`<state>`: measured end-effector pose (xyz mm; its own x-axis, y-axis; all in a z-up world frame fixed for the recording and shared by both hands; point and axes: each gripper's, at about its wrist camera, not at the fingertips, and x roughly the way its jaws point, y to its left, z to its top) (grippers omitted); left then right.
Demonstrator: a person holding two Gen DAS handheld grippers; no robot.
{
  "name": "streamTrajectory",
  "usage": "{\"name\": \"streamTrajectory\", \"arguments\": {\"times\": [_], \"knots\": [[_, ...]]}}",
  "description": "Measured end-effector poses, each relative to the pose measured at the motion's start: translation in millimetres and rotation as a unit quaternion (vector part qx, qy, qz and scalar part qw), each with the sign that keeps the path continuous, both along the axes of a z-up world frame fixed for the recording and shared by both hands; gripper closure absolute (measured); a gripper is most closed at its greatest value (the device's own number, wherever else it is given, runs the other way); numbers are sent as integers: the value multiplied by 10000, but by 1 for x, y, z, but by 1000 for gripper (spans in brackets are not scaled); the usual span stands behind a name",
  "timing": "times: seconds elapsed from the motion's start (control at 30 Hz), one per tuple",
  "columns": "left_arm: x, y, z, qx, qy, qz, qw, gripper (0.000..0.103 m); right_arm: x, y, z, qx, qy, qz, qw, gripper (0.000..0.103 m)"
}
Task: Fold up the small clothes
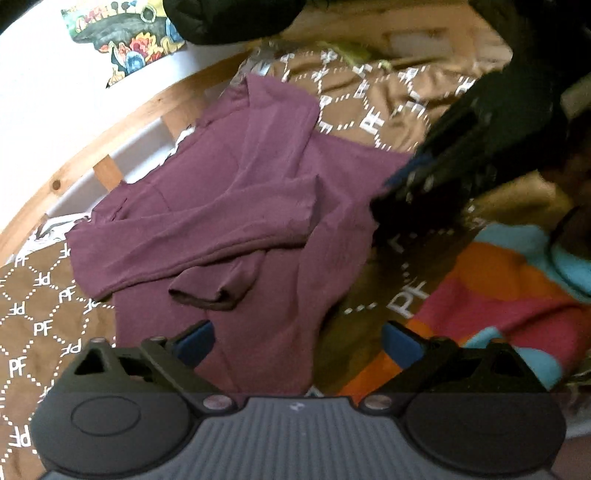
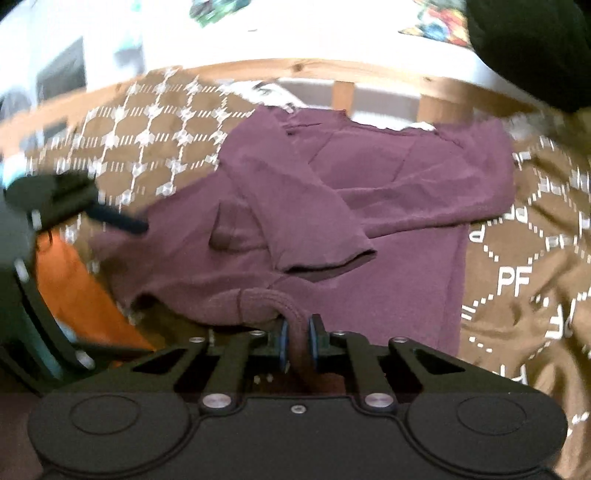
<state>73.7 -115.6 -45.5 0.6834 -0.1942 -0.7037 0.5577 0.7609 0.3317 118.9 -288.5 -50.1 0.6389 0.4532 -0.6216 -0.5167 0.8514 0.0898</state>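
Bed with brown "PF"-print blanket (image 1: 40, 295) (image 2: 517, 258), wooden rail (image 1: 110, 122) (image 2: 295, 66) along the far edge, white wall behind with a colourful poster (image 1: 122, 33). Black bundle (image 1: 229, 18) at the top of the left wrist view.

Left to right, left wrist view: blanket at left, then maroon shirt (image 1: 229, 199) spread mid-bed, both sleeves folded across the body, one cuff (image 1: 210, 295) lying on the lower part. Left gripper (image 1: 297, 341) hovers over the shirt's near hem, fingers wide apart, holding nothing. Right gripper (image 1: 424, 184), blurred, at the shirt's right edge. Striped orange-pink-blue cloth (image 1: 498, 295) at the near right of the bed, just beside the shirt.

Right wrist view: left gripper (image 2: 122, 221) blurred at left, tip over the shirt's left edge; orange cloth (image 2: 85, 295) below it. Shirt (image 2: 369, 192) centre, collar toward the rail, crossed sleeve cuff (image 2: 325, 262) on top. Right gripper (image 2: 297, 339) closed tight on a bunched fold of the shirt's near hem, fabric pinched between blue pads (image 2: 283, 341). Blanket again at right.
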Motion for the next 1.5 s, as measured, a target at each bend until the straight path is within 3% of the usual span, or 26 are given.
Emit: {"name": "streamTrajectory", "arguments": {"times": [0.1, 0.23, 0.33, 0.47, 0.57, 0.7, 0.9, 0.97, 1.1, 1.2, 1.37, 1.47, 1.5], "knots": [[5, 2, 2, -93, 3, 111, 9999, 18, 10, -10, 3, 432, 263, -166, 9986, 91], [15, 8, 4, -85, -7, 321, 9994, 46, 18, -20, 4, 820, 506, -293, 9949, 91], [21, 15, 9, -261, 12, 409, 9988, 73, 19, -22, 4, 832, 485, -298, 9949, 91], [32, 21, 21, -621, 162, 489, 9967, 94, 15, -18, 4, 613, 383, -243, 9971, 86], [43, 27, 29, -959, 272, 656, 9929, 97, 8, -11, 5, 266, 168, -180, 9993, 63], [60, 31, 33, -1115, 483, 832, 9891, 97, -6, 2, 7, -239, -260, 130, 9993, 31], [69, 39, 36, -1339, 636, 918, 9847, 97, -19, 24, 1, -722, -613, 617, 9936, 25], [69, 40, 36, -1358, 651, 926, 9843, 97, -17, 31, -8, -1020, -667, 502, 9913, 30], [65, 36, 34, -1281, 634, 877, 9858, 97, -9, 31, -23, -1314, -793, 14, 9882, 72], [58, 29, 29, -1086, 558, 774, 9895, 97, -6, 19, -17, -1020, -890, -239, 9905, 90], [49, 19, 22, -825, 473, 642, 9934, 92, -3, 3, 1, -204, -845, -420, 9953, 96], [45, 13, 16, -673, 460, 593, 9949, 69, 0, -3, 9, 119, -757, -491, 9959, 97], [43, 10, 13, -589, 467, 589, 9954, 67, 1, -6, 11, 218, -721, -517, 9958, 97]]}}
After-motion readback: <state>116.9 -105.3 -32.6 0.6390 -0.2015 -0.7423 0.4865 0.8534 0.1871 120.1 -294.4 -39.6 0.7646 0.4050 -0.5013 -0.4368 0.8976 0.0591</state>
